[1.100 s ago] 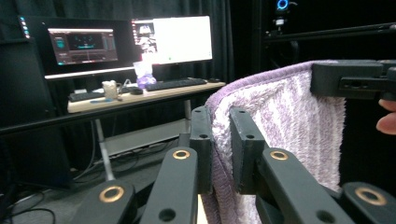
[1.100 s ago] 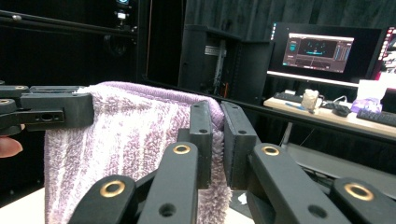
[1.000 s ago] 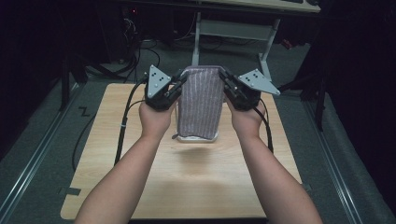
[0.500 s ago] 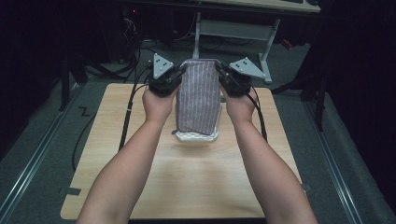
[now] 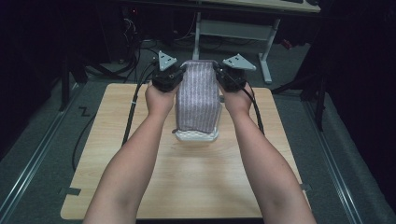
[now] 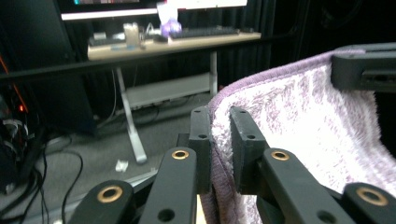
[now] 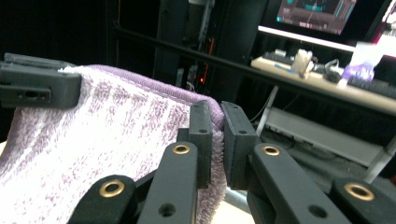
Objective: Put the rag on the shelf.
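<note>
A purple-and-white striped towel (image 5: 198, 95) hangs lifted above the wooden table (image 5: 116, 140), its lower end folded on the table surface. My left gripper (image 5: 180, 74) is shut on the towel's top left corner, and my right gripper (image 5: 218, 72) is shut on the top right corner. In the left gripper view the jaws (image 6: 219, 140) pinch the towel's purple hem (image 6: 261, 79). In the right gripper view the jaws (image 7: 217, 140) clamp the fluffy towel (image 7: 102, 140) at its edge. Each gripper view also shows the other gripper's jaw on the far corner.
Black cables (image 5: 135, 102) trail from both grippers across the table's far side. A desk frame (image 5: 261, 32) stands behind the table. Grey floor with rails (image 5: 32, 154) surrounds the table. A desk with monitors (image 7: 327, 65) sits farther off.
Both grippers have carried the towel's top edge upward and away from me, stretching the towel taller. The grip on both corners has stayed the same.
</note>
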